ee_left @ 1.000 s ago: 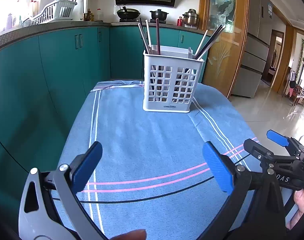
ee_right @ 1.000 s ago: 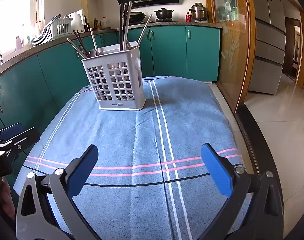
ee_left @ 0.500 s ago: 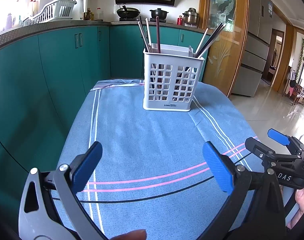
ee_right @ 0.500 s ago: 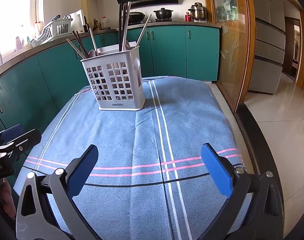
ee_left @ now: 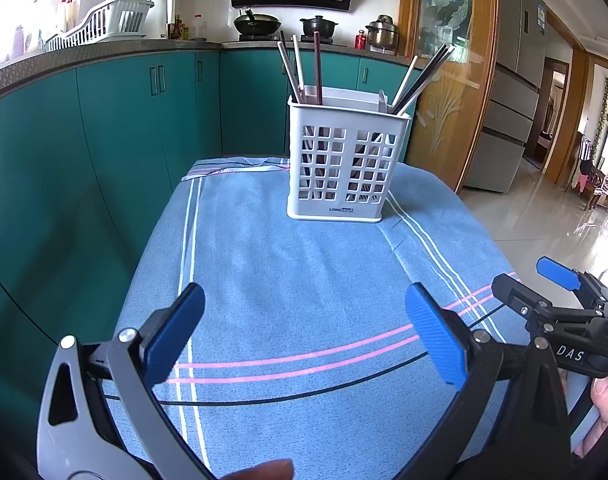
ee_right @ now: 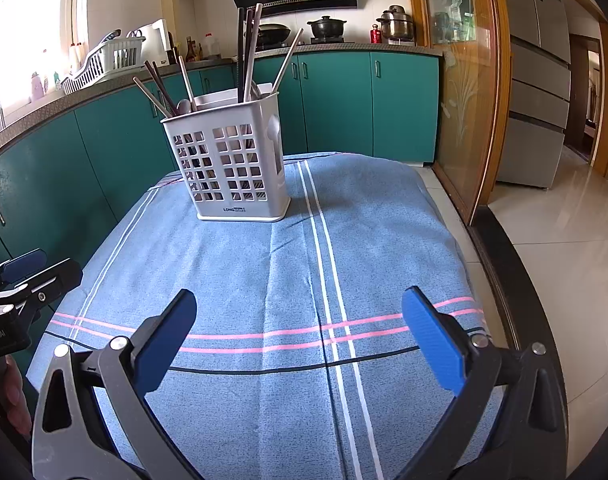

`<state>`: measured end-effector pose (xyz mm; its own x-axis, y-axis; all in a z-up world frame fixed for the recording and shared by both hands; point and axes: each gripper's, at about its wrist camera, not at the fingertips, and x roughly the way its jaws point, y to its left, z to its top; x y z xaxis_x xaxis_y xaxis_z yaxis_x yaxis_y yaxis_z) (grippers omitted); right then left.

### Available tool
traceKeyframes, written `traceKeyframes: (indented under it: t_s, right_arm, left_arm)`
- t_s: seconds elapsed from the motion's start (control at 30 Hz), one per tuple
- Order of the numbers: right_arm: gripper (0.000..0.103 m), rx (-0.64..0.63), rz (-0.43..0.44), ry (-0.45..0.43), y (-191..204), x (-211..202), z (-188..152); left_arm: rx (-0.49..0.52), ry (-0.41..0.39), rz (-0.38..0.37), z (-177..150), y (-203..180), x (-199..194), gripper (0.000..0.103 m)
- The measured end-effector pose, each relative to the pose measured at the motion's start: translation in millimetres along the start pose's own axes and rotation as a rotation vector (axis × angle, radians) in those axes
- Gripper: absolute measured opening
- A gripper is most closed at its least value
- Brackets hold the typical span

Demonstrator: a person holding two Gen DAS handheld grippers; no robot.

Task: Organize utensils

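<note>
- The table (ee_left: 304,280) was covered by a blue cloth (ee_right: 264,280) with white stripes running lengthwise, two pink stripes and one black line crossing near the front edge; the cloth draped over the left and right edges.
- One white plastic utensil holder (ee_left: 346,168) stood upright on the cloth toward the far edge of the table, roughly midway between the left and right edges. Its walls were perforated with square holes in two panels, and a small blue-and-grey label sat on its solid base band. In the right wrist view the same holder (ee_right: 228,164) showed a plain side wall with a moulded spoon shape.
- Two groups of chopsticks stood in the holder: about four sticks (ee_left: 300,70), pale and dark red-brown, rose from the left compartment, and about four more (ee_left: 422,76), pale and dark, leaned out to the right. An exact count was not possible where sticks overlapped.
- One pale spoon bowl (ee_right: 184,106) showed just above the holder's rim.
- The left gripper (ee_left: 304,336) hovered over the front edge of the table, its blue pads spread wide with nothing between them.
- The right gripper (ee_right: 300,338) hovered likewise over the front edge, jaws wide apart and empty, well apart from the holder.
</note>
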<state>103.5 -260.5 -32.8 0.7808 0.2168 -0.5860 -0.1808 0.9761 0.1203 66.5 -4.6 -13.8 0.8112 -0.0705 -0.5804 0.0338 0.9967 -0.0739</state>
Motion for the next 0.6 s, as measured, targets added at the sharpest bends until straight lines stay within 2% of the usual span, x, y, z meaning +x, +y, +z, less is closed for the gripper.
traceKeyframes:
  t_s: [0.6]
  right_arm:
    - [0.100,-0.005,0.000,0.002,0.7,-0.4,0.7]
  left_arm:
    - [0.006,0.010,-0.006,-1.8,-0.4,2.8,0.099]
